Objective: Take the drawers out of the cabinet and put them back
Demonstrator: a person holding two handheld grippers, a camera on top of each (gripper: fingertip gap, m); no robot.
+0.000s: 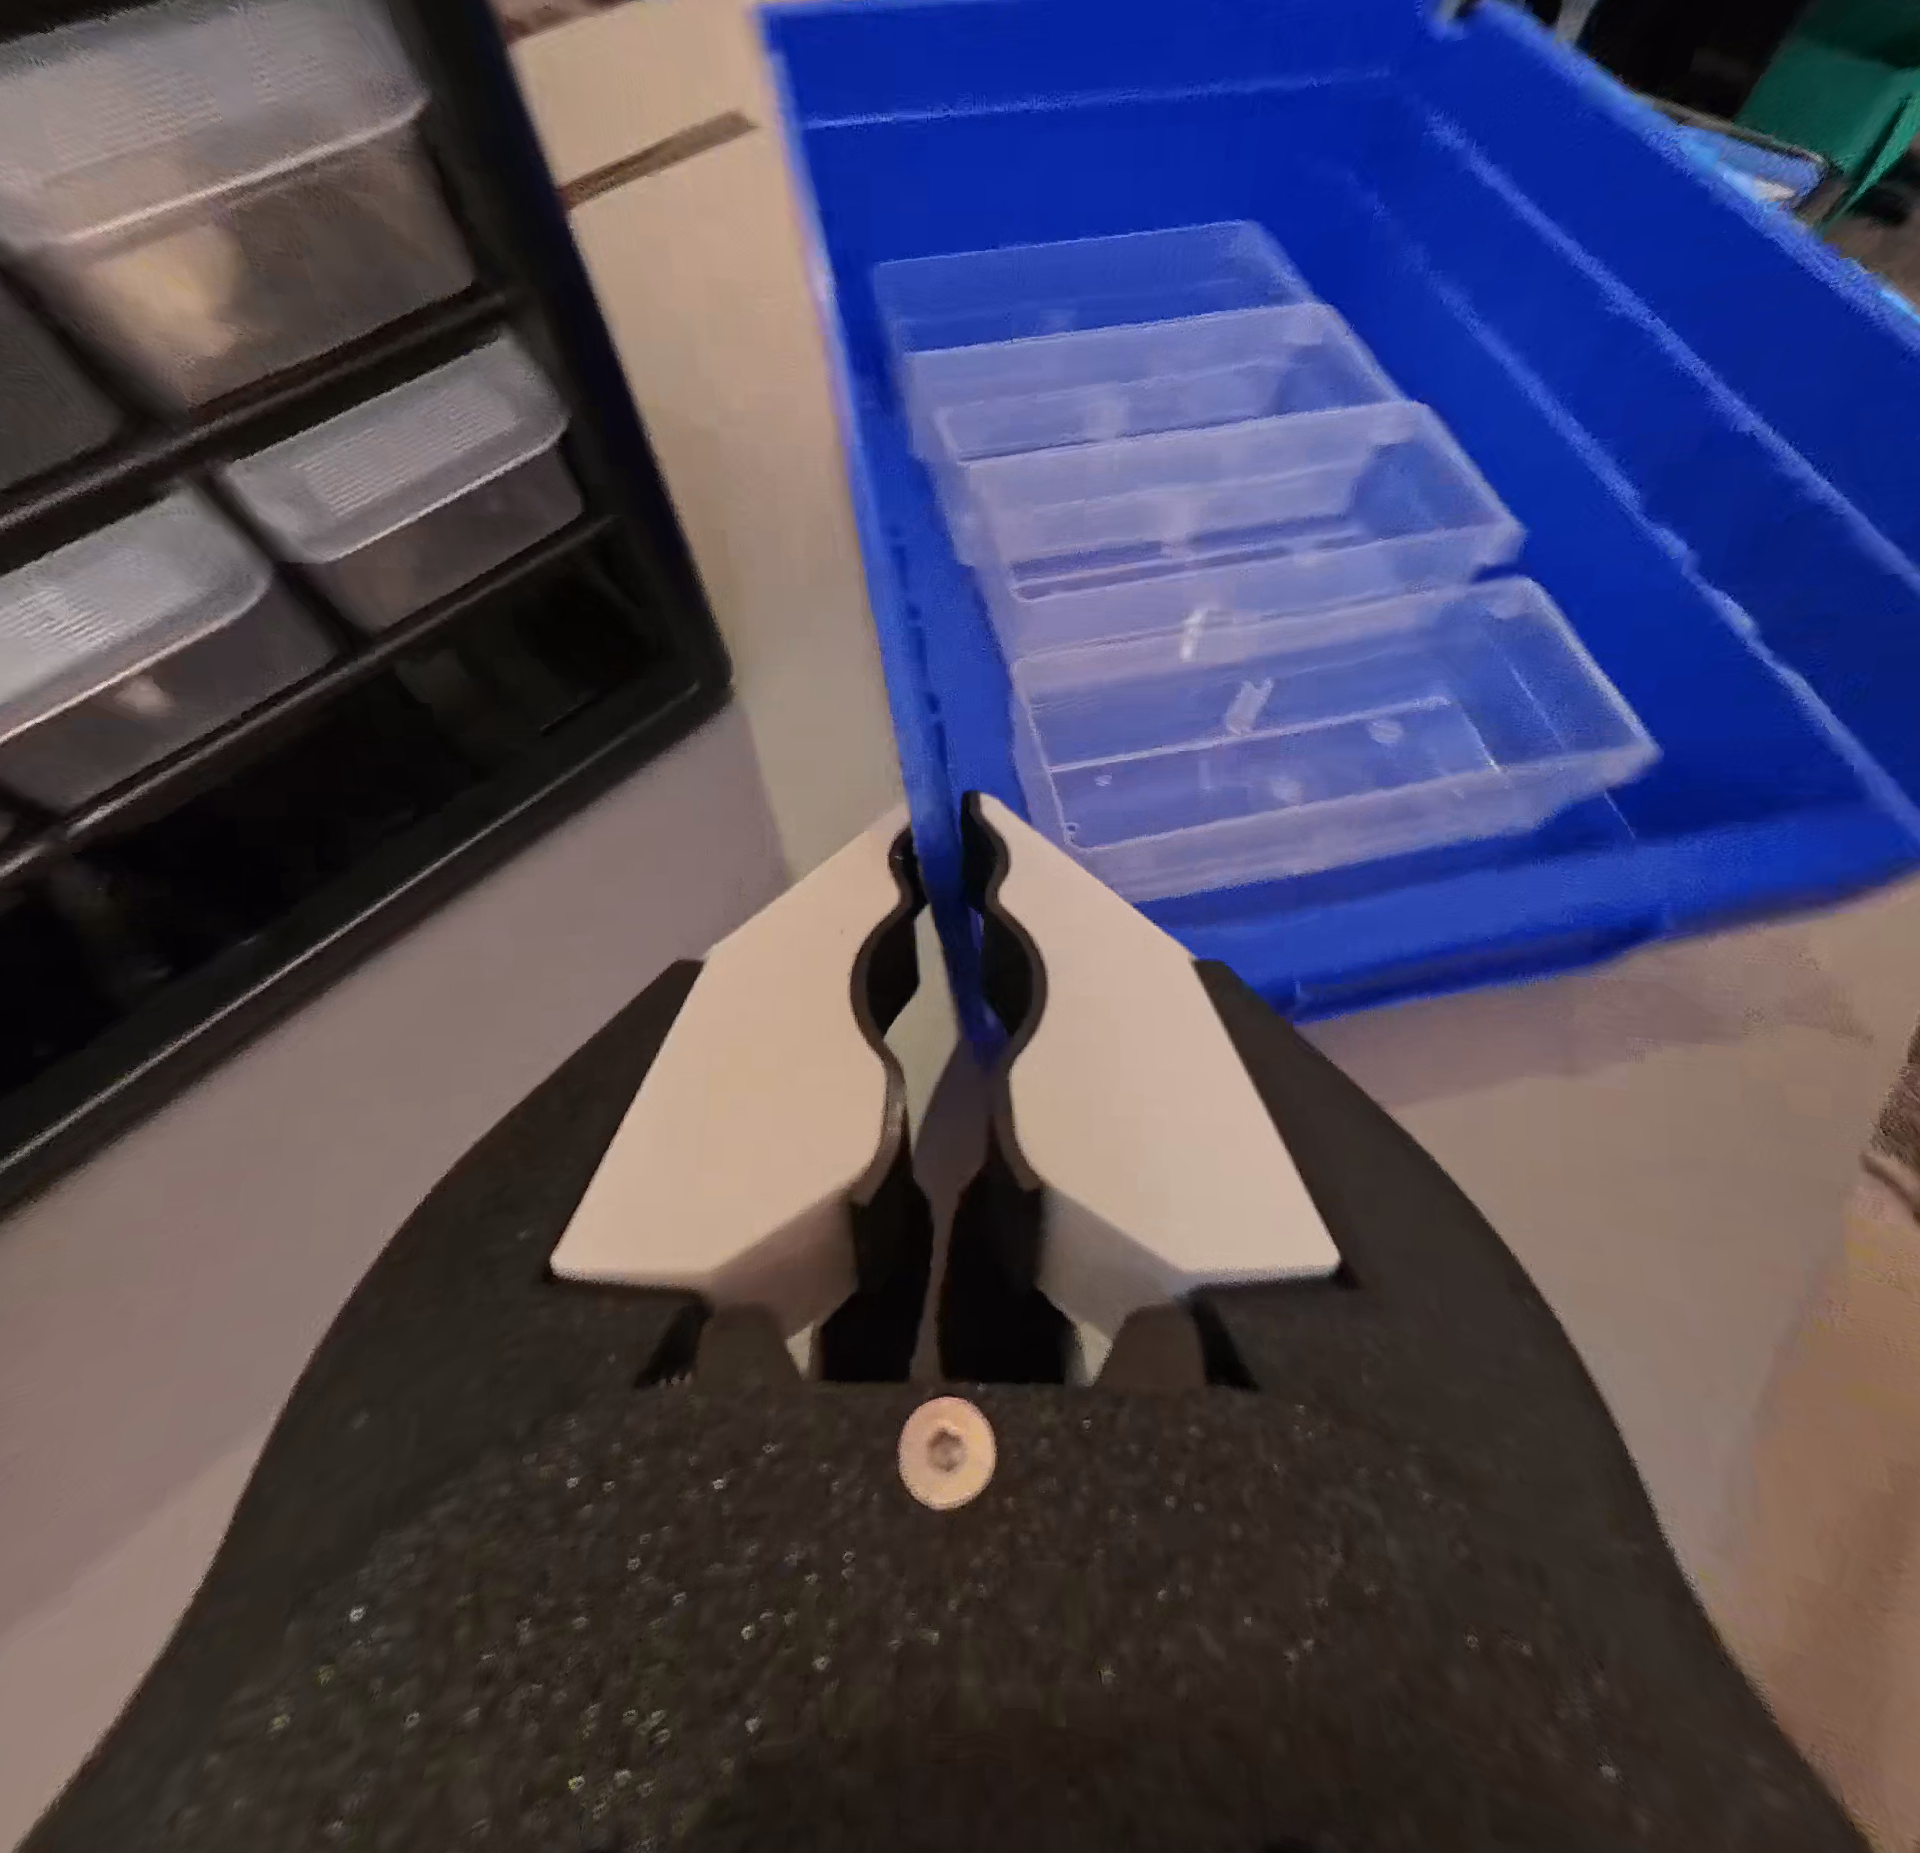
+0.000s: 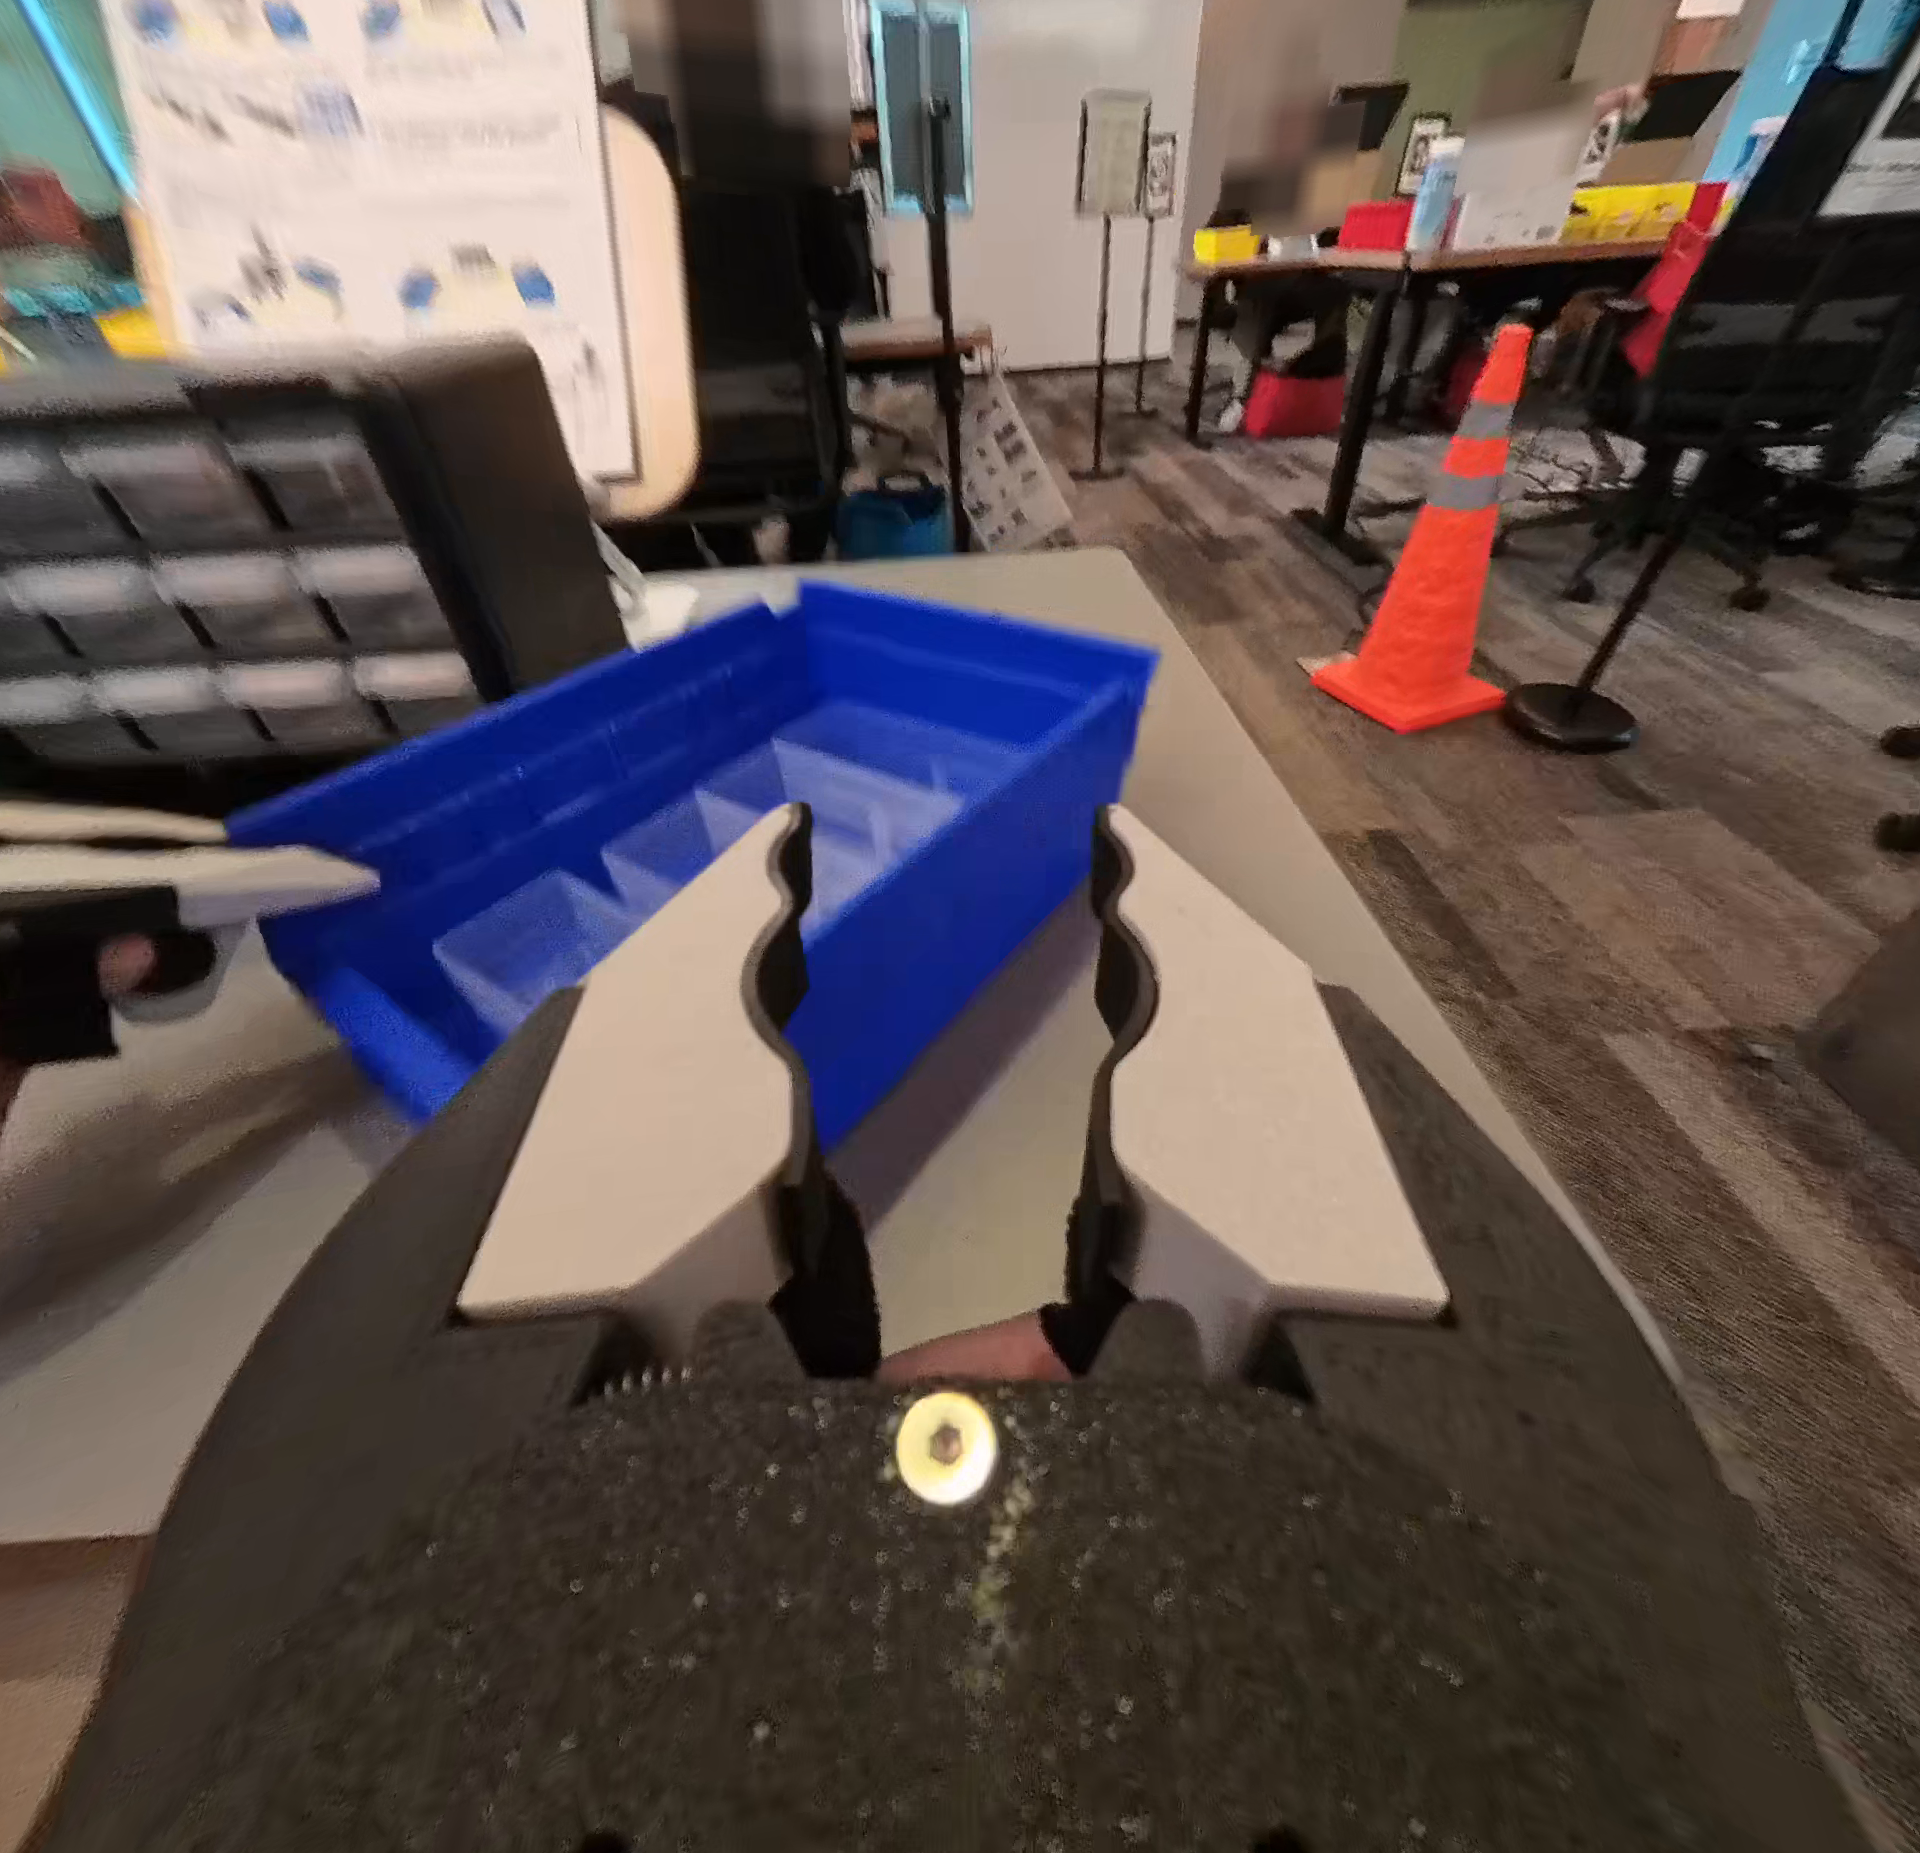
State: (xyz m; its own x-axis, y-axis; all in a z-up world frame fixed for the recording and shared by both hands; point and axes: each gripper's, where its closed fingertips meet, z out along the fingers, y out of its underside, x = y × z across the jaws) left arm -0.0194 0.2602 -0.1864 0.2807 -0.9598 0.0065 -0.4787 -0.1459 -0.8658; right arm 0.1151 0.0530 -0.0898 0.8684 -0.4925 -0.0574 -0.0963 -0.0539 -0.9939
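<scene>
A black drawer cabinet (image 1: 582, 369) stands on the left of the table, with clear drawers (image 1: 395, 473) in its upper slots and dark open slots (image 1: 312, 837) in the bottom row. Several clear drawers (image 1: 1330, 754) lie in a row inside a blue bin (image 1: 1351, 141). My left gripper (image 1: 940, 837) is shut on the bin's near left wall. In the right wrist view it (image 2: 312, 863) clamps the bin (image 2: 935, 982) at its left corner. My right gripper (image 2: 951, 847) is open and empty, just in front of the bin's right side wall. The cabinet (image 2: 260, 577) stands behind.
The grey table (image 2: 1195, 764) ends just right of the bin, with floor beyond. An orange traffic cone (image 2: 1444, 577) and a black stand base (image 2: 1569, 728) stand on the floor to the right. Desks and chairs stand farther back.
</scene>
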